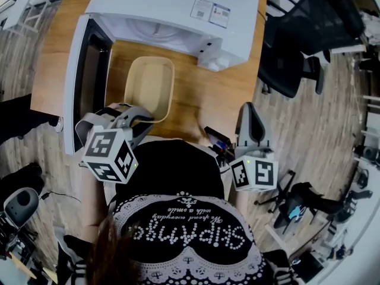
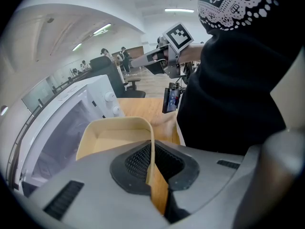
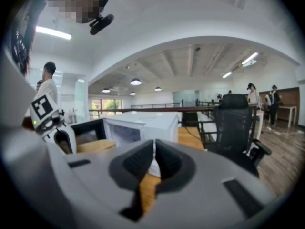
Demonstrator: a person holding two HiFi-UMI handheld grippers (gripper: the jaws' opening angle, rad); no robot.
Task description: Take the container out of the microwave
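Beige container (image 1: 148,85) was seen over counter (image 1: 225,100) outside open microwave (image 1: 172,10), its near wall shown pinched by left hand-held gripper (image 2: 152,163) only in left gripper view, right hand-held gripper (image 3: 154,163) pressed together, empty

Bright, even ceiling lights (image 3: 136,81); fisheye-bent edges, dark corners; right hand-held gripper (image 3: 154,149) blurred.

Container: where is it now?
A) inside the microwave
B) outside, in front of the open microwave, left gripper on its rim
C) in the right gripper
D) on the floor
B: the container is out over the table before the microwave, the left gripper with its fingers shut on its rim.
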